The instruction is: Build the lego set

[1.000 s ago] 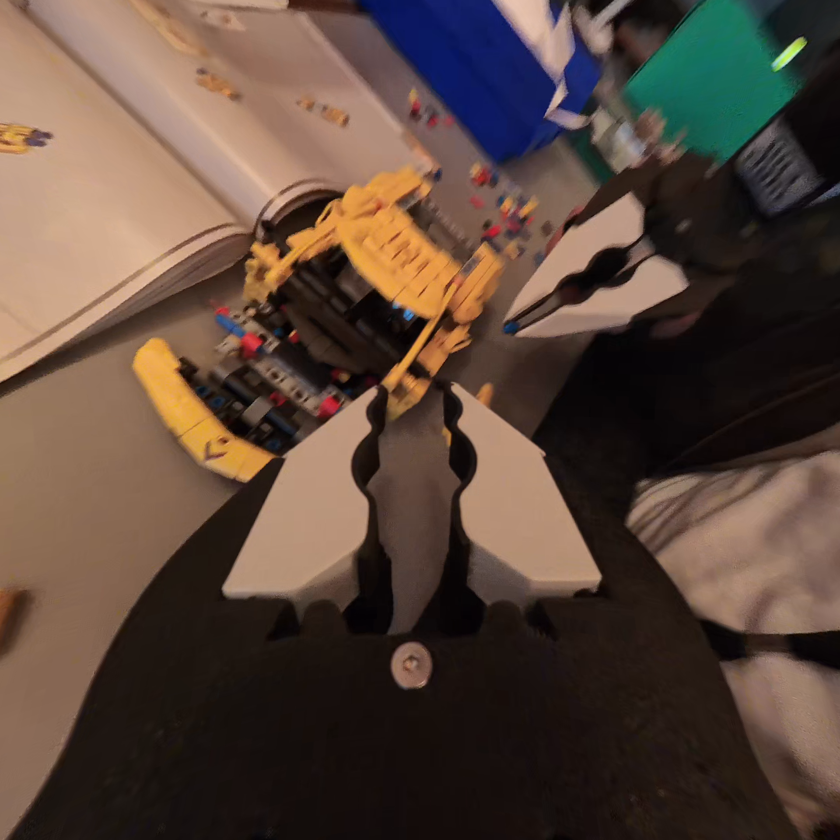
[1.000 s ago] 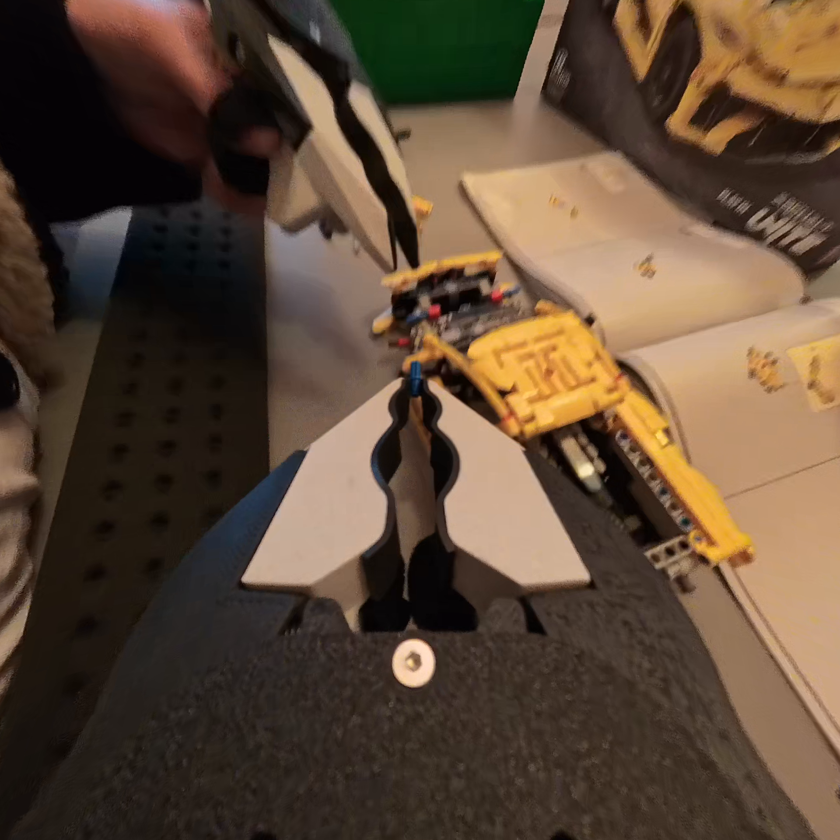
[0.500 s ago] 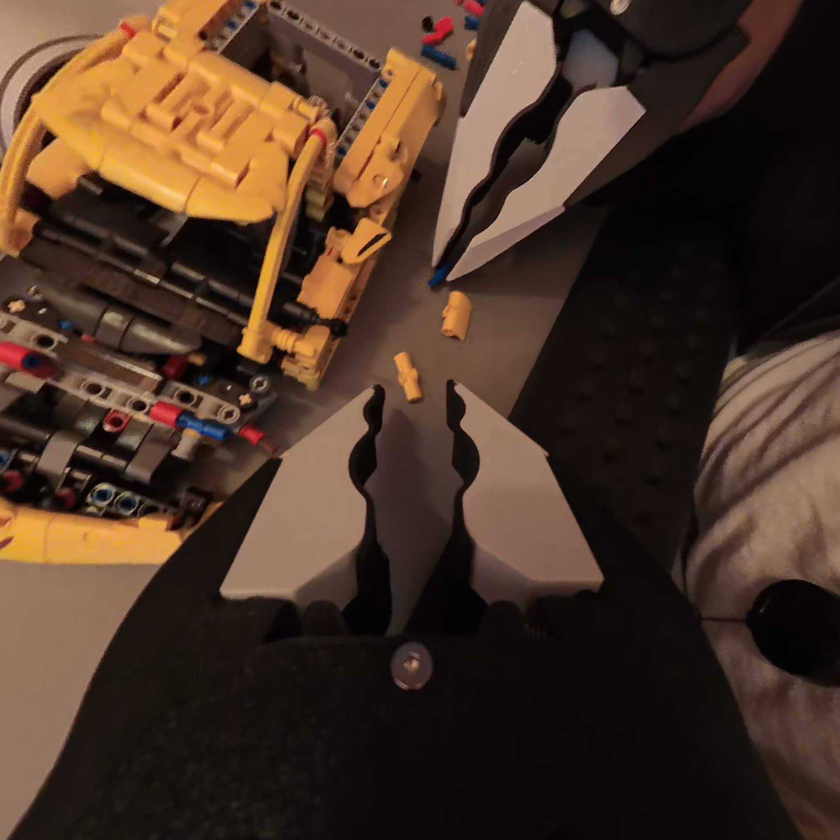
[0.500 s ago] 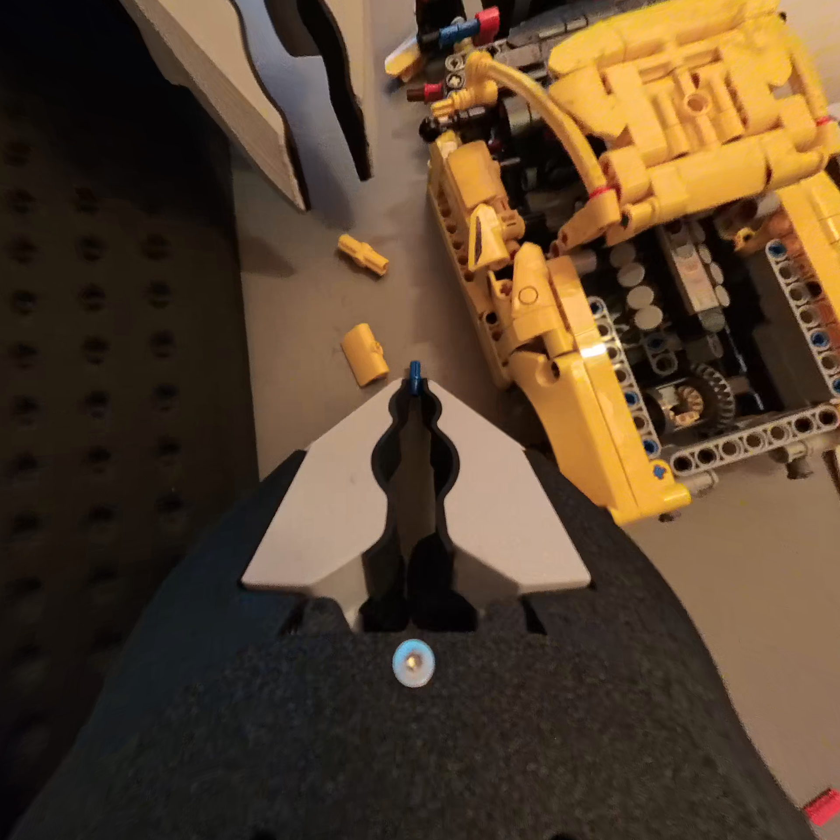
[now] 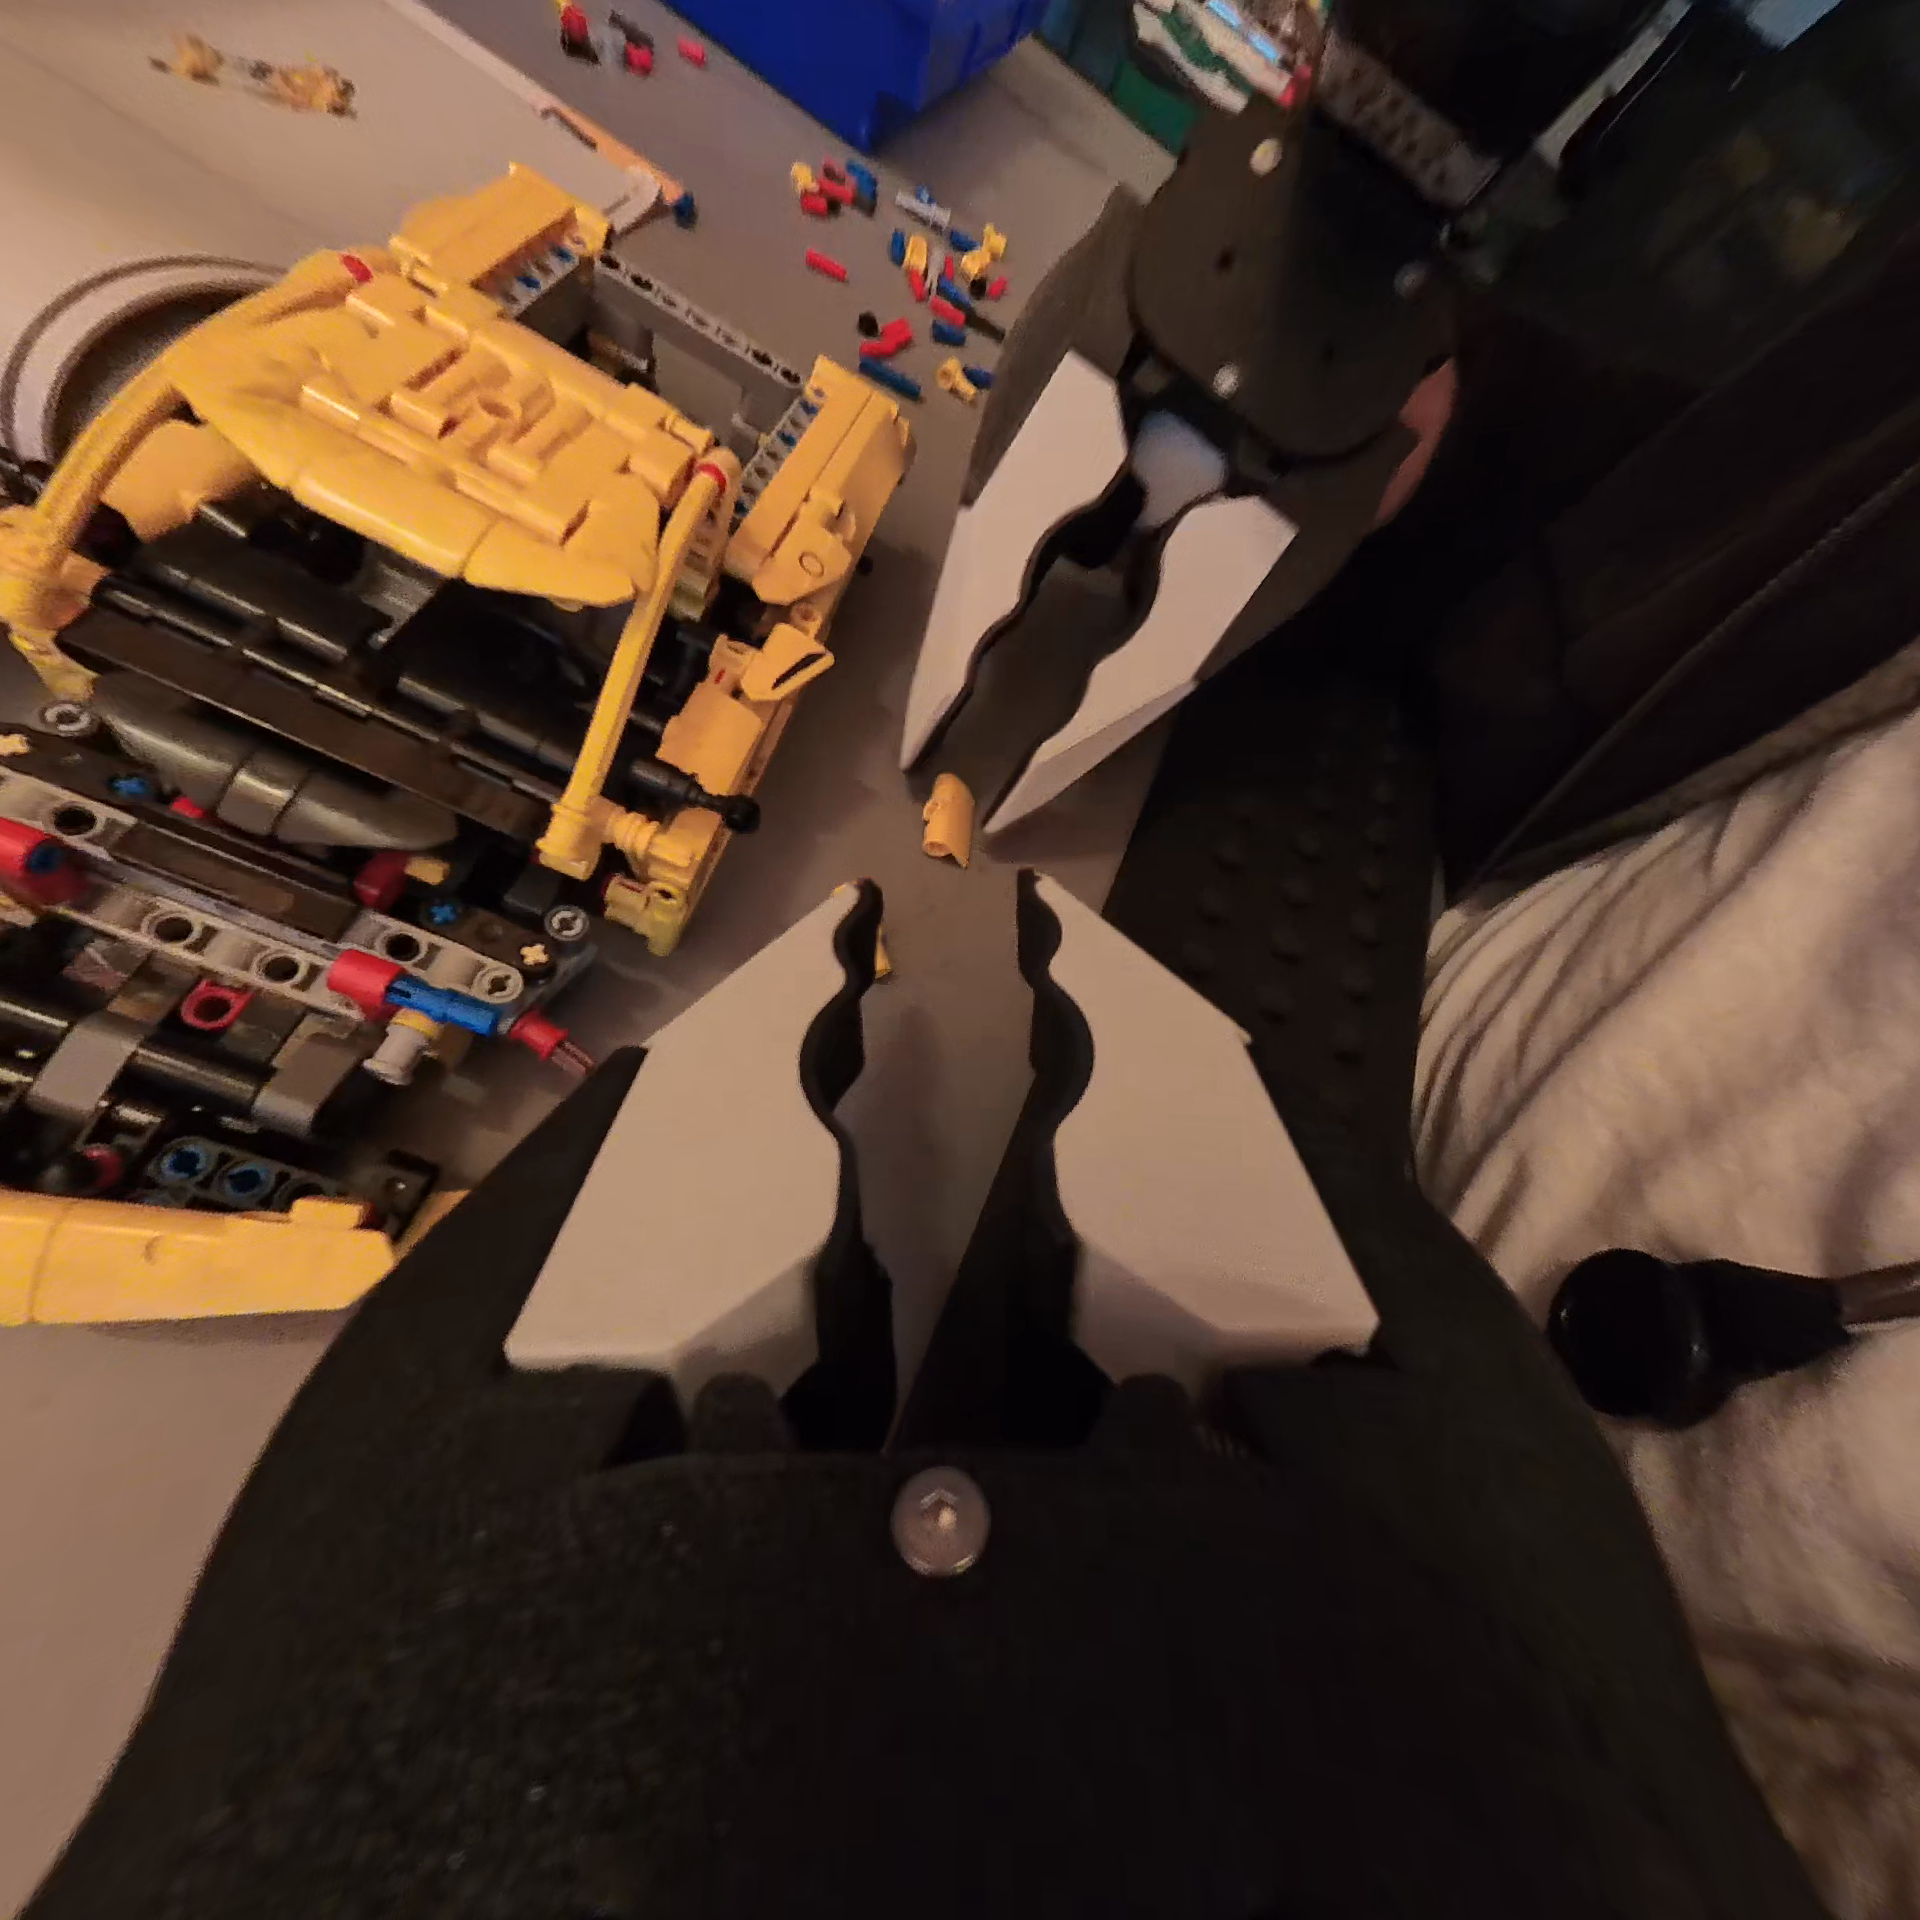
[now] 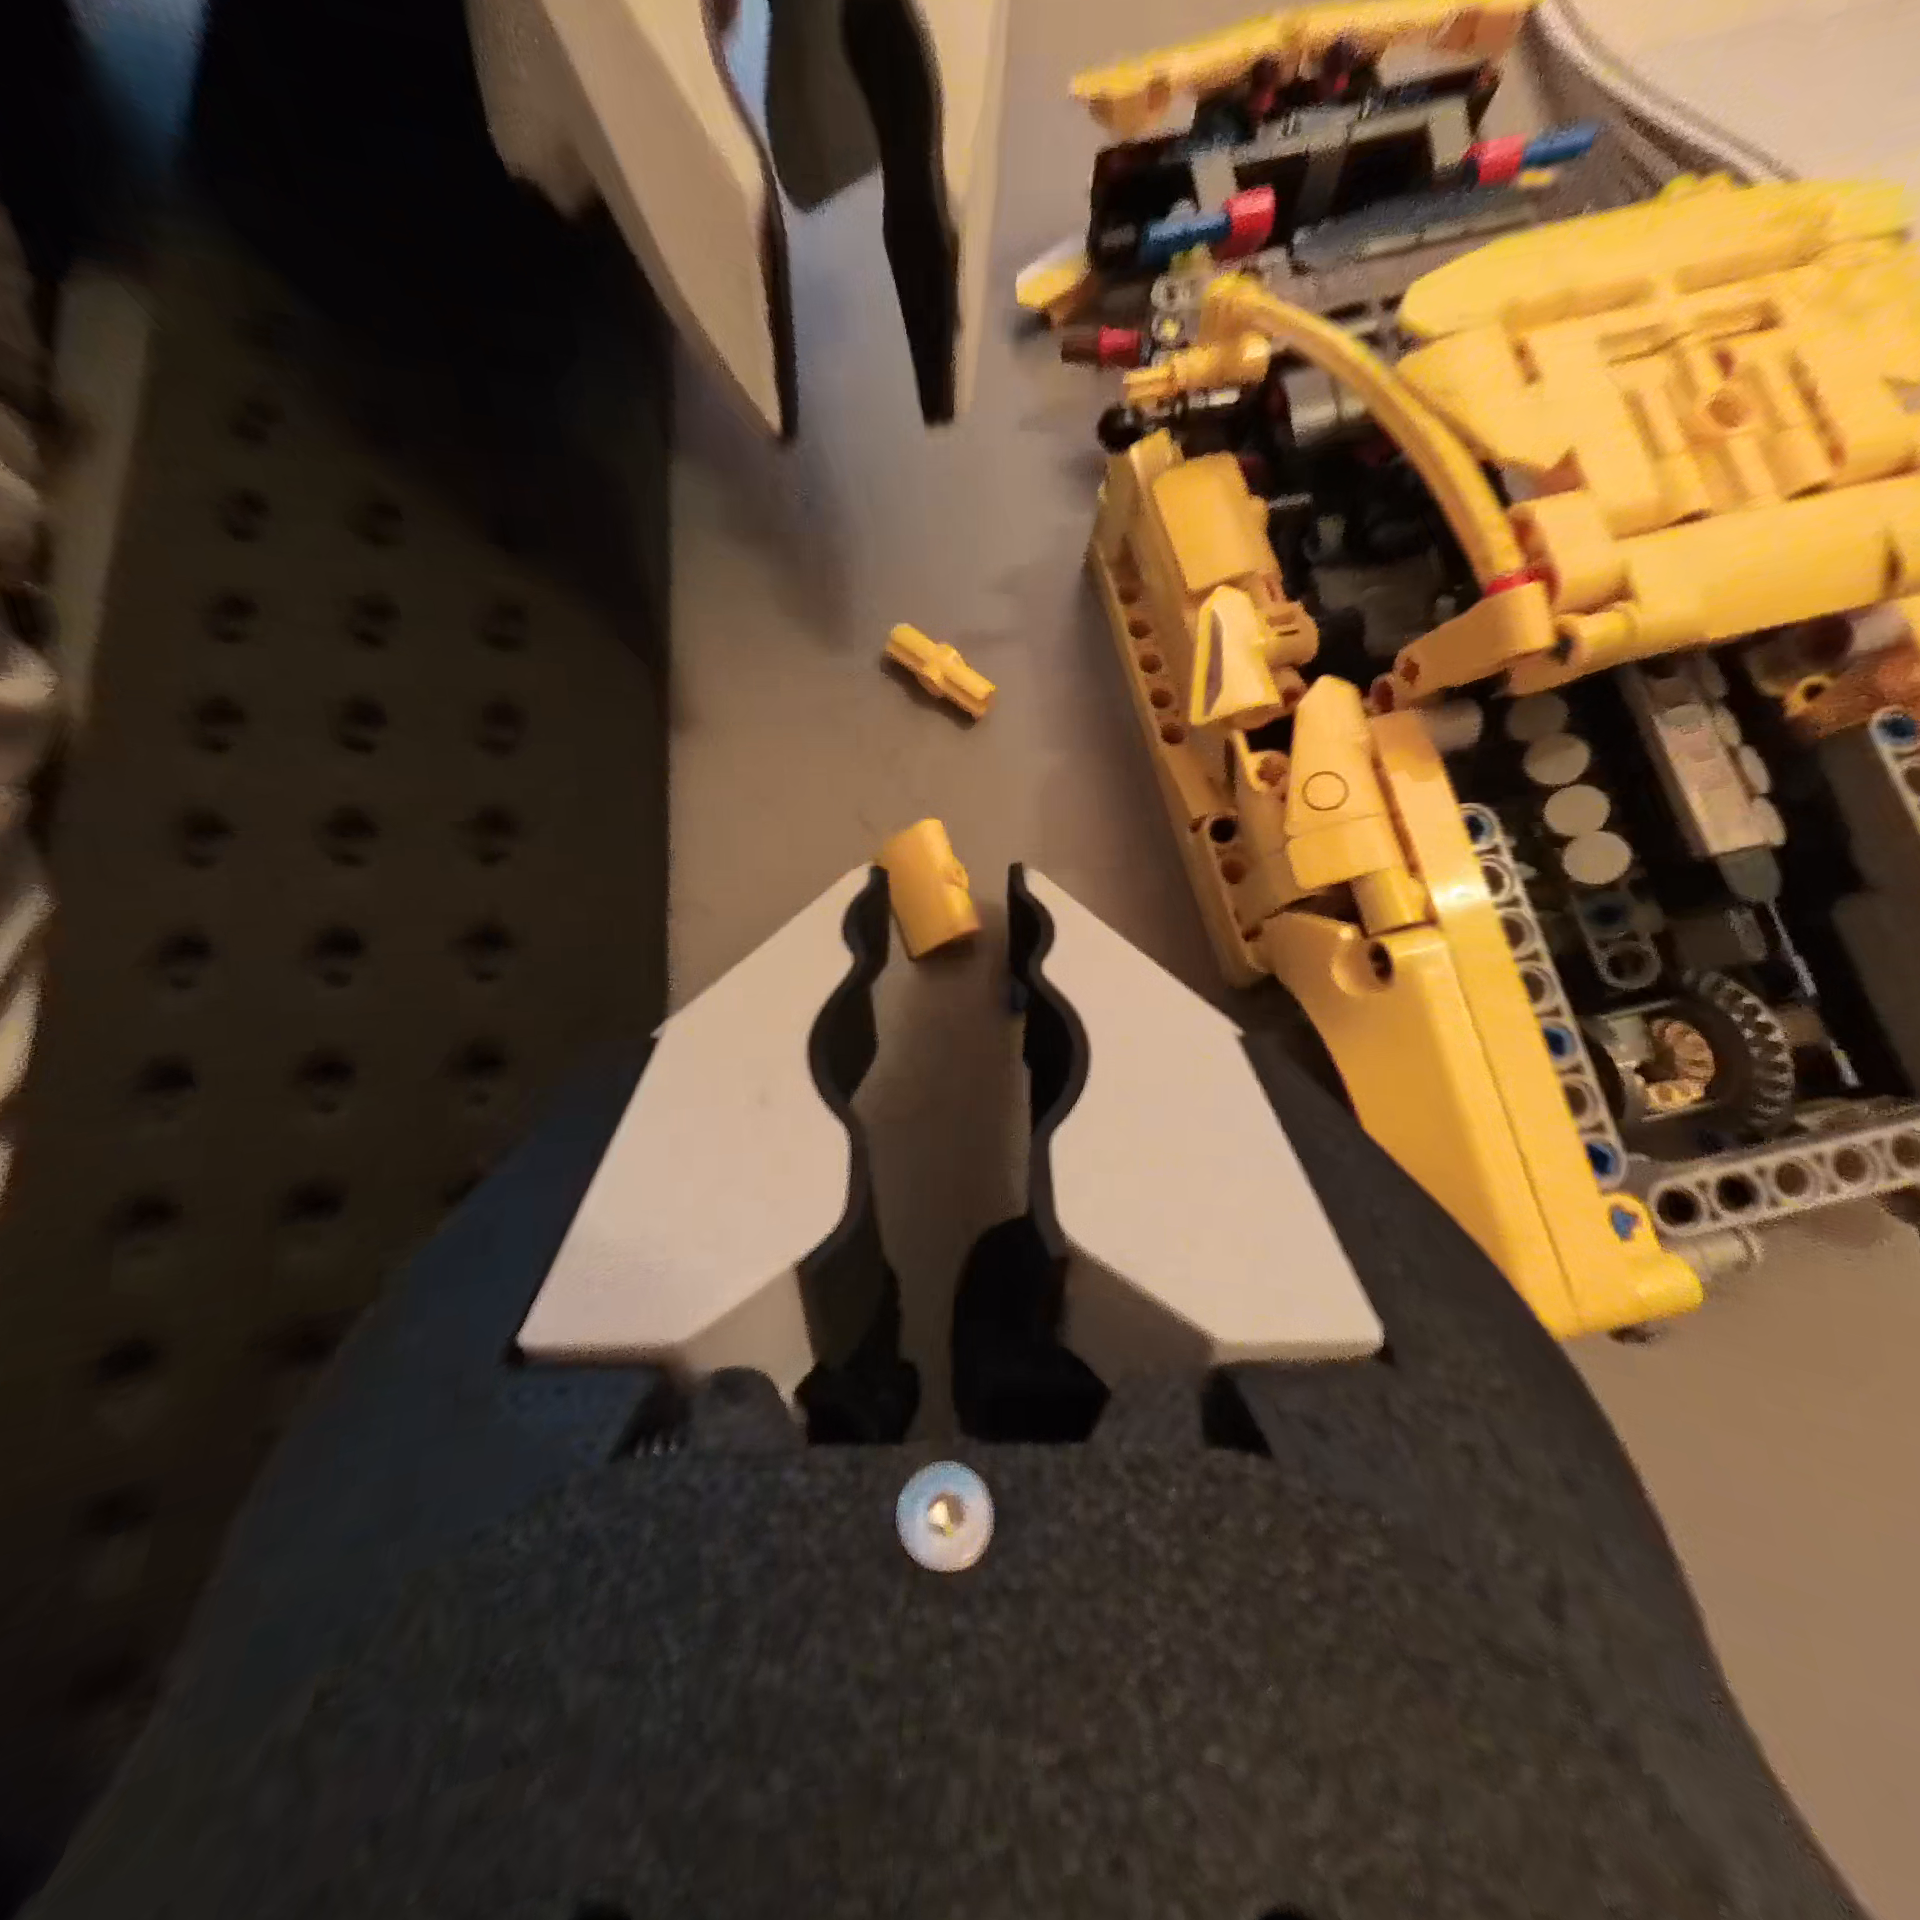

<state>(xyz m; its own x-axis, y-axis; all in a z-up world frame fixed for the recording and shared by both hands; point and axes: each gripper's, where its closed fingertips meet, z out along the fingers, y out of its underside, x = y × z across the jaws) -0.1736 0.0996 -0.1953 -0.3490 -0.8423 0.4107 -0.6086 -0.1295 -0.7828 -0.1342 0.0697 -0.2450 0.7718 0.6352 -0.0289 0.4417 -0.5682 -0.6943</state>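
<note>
no legible text, labels or numbers in either view, instruction booklet [image 5: 125, 135] page shows only blurred printed pictures

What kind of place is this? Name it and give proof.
Likely a hobby or work table indoors: a half-built yellow Lego car beside an open instruction booklet, loose small pieces scattered on the grey tabletop.

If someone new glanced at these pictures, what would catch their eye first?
Probably the half-built yellow car on the grey table, its black and grey frame exposed. Next, both open grippers meeting beside it: the right gripper around a short yellow tube, the left gripper near a small yellow pin.
</note>
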